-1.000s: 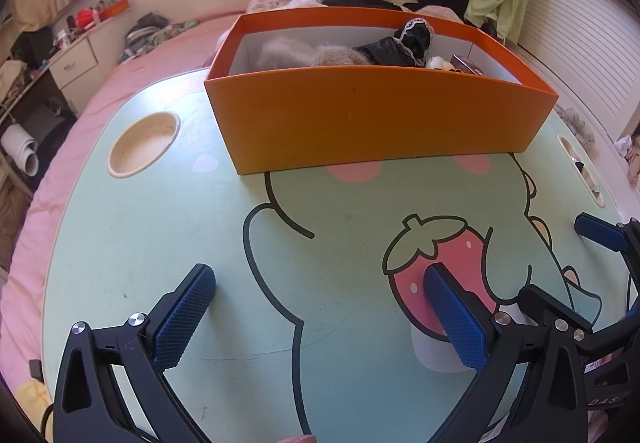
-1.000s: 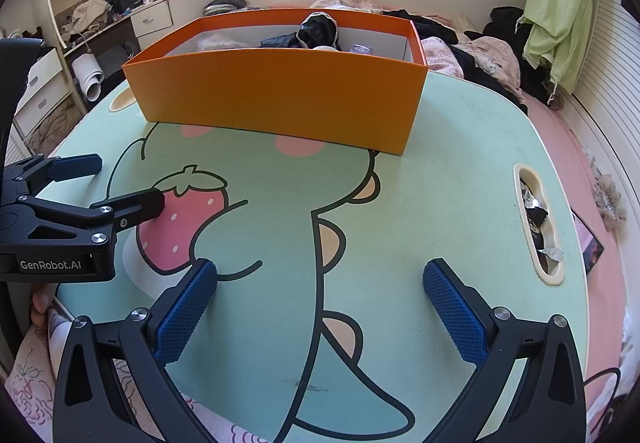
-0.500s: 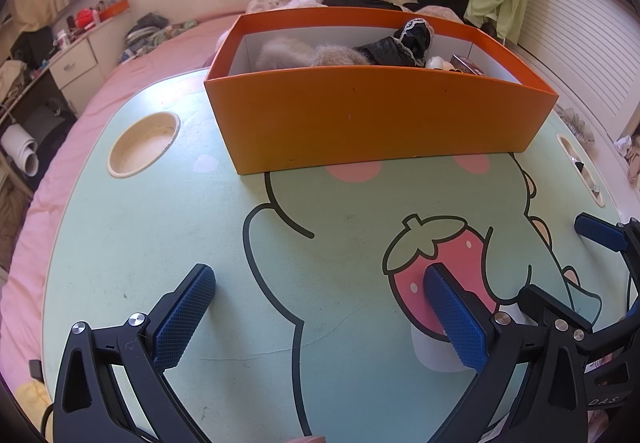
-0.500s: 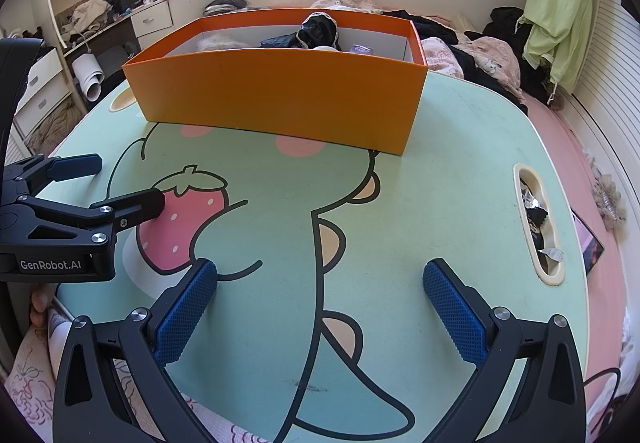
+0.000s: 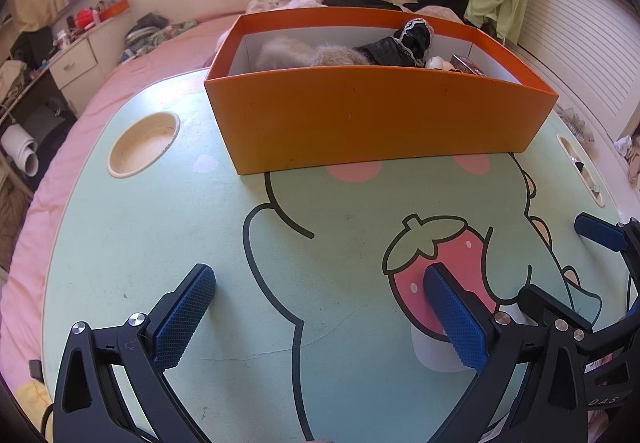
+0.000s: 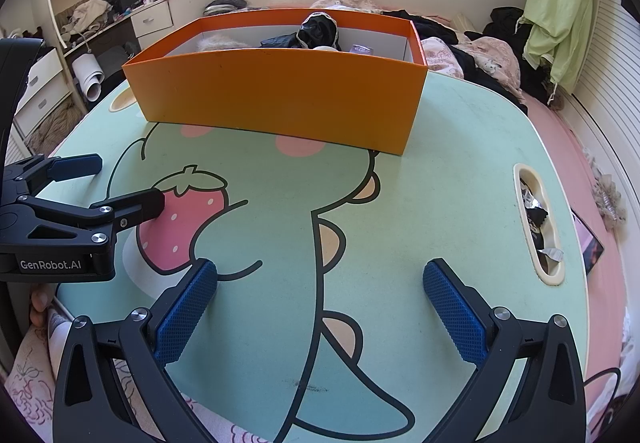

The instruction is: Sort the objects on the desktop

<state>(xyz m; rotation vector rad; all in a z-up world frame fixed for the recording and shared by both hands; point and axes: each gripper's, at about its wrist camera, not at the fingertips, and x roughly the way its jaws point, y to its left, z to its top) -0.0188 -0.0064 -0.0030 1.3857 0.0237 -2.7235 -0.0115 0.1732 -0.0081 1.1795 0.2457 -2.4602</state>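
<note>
From the left wrist camera, the left hand-held gripper hangs low over the near part of the worktop, its blue ribbed pads spread wide with nothing between them. The orange box stands straight ahead and well apart, at the far side, its long axis running across the view. It looks like smooth stiff card with a white lining. Inside it lie a pale fluffy fur piece, a glossy black garment with lace trim and a small dark carton toward its right end. The worktop is a matt mint surface printed with a cartoon and a strawberry, with a round cream cup recess at the left. No loose object lies on it within reach.

From the right wrist camera, the right hand-held gripper is likewise wide apart and empty. The box lies ahead and a little left, its long side oblique. The left hand-held gripper shows at the left edge. A long cream slot at the right edge holds crumpled wrappers, nearer this gripper than the other. Sorting looks largely done; the slot's contents would suit the right side.
</note>
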